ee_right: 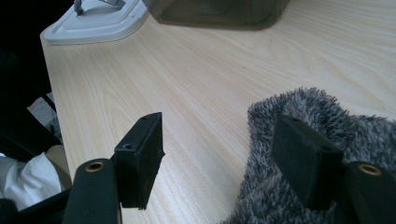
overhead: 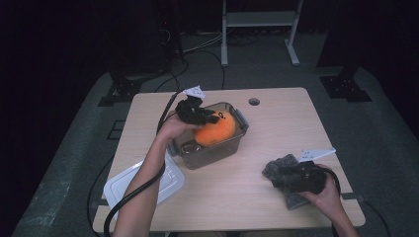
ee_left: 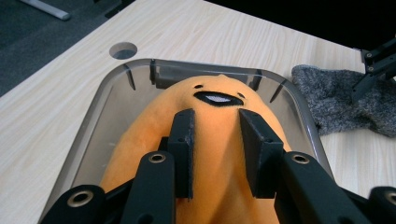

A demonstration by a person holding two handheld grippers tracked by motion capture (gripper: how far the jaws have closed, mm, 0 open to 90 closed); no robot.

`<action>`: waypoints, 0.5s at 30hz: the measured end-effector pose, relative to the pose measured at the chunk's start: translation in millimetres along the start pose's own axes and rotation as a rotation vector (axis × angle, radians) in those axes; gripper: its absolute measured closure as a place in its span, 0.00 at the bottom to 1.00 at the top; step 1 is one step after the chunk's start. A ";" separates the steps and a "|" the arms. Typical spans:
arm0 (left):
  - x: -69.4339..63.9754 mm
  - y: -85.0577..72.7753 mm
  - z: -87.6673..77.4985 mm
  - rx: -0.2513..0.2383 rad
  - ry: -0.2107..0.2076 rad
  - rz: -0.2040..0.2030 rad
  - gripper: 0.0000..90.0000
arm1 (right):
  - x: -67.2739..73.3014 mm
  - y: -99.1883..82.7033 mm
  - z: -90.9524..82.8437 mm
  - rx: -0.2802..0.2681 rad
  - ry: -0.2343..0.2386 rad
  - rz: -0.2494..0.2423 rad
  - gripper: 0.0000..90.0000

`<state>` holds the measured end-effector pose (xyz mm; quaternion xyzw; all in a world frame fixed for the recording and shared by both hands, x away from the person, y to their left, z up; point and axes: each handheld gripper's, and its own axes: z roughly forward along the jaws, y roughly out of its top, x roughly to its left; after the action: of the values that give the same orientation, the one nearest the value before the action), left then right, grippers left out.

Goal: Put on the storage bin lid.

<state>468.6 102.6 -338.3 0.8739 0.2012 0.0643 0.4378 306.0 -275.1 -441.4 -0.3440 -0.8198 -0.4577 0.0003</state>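
Note:
An orange plush toy [overhead: 217, 132] with a small black face lies in a clear grey plastic box [overhead: 243, 123] at the middle of the wooden table. My left gripper [overhead: 210, 118] reaches into the box from the left and is shut on the plush toy [ee_left: 140, 144], its two black pads [ee_left: 184, 140] pressing into the fabric below the face. Near the table's front right, my right gripper [overhead: 277, 174] rests open at a grey fuzzy cloth [overhead: 281, 162]. One pad [ee_right: 303, 154] lies on the cloth [ee_right: 336, 116] and the other stands over bare wood.
The box's white lid [overhead: 123, 186] lies flat at the front left, by the left forearm. A round cable hole [overhead: 254, 101] sits in the table behind the box. Cables trail from both grippers off the table's near edge. Bare wood lies between box and cloth.

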 end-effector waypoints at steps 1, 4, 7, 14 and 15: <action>-0.2 -0.5 0.7 0.002 -0.002 -0.003 0.75 | -0.1 0.0 -0.1 0.000 0.000 0.001 0.37; -0.4 -2.1 2.9 0.013 -0.005 -0.003 0.75 | -0.1 -0.1 0.0 0.001 0.000 0.002 0.37; 0.4 -3.6 4.7 0.024 -0.008 -0.006 0.75 | 0.2 0.0 0.4 0.002 0.001 0.000 0.37; 1.1 -7.0 8.6 0.049 -0.014 -0.007 0.74 | 0.0 -0.1 0.0 0.001 0.001 0.000 0.37; 0.9 -7.4 9.6 0.055 -0.015 -0.007 0.75 | 0.0 -0.1 0.1 0.001 0.001 0.000 0.37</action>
<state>469.9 99.9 -350.1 0.8853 0.2028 0.0507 0.4154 306.0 -275.0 -441.5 -0.3437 -0.8202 -0.4574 0.0007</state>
